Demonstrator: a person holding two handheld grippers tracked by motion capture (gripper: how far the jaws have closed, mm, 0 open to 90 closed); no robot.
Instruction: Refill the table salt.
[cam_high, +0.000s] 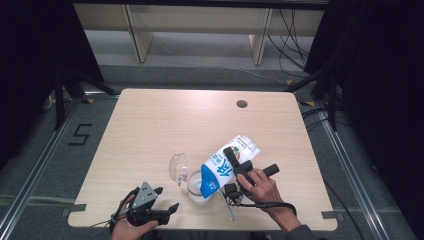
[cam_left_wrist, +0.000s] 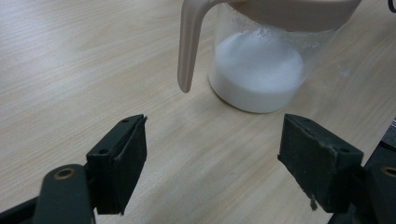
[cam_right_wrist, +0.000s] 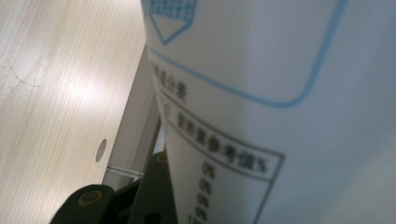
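Right fingers (cam_high: 235, 167) clamp the tipped milk carton (cam_high: 227, 165) so it pours into the jug (cam_high: 197, 187); left fingers (cam_high: 162, 200) wait beside it, wide open, empty.

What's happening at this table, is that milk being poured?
It looks that way. A person holds a gripper in each hand. The right gripper is clamped on a blue and white carton, tipped so its blue end is over a clear jug. The jug stands on the wooden table and already holds some white liquid. The left gripper rests near the table's front edge, its fingers open and holding nothing, pointed toward the jug's handle.
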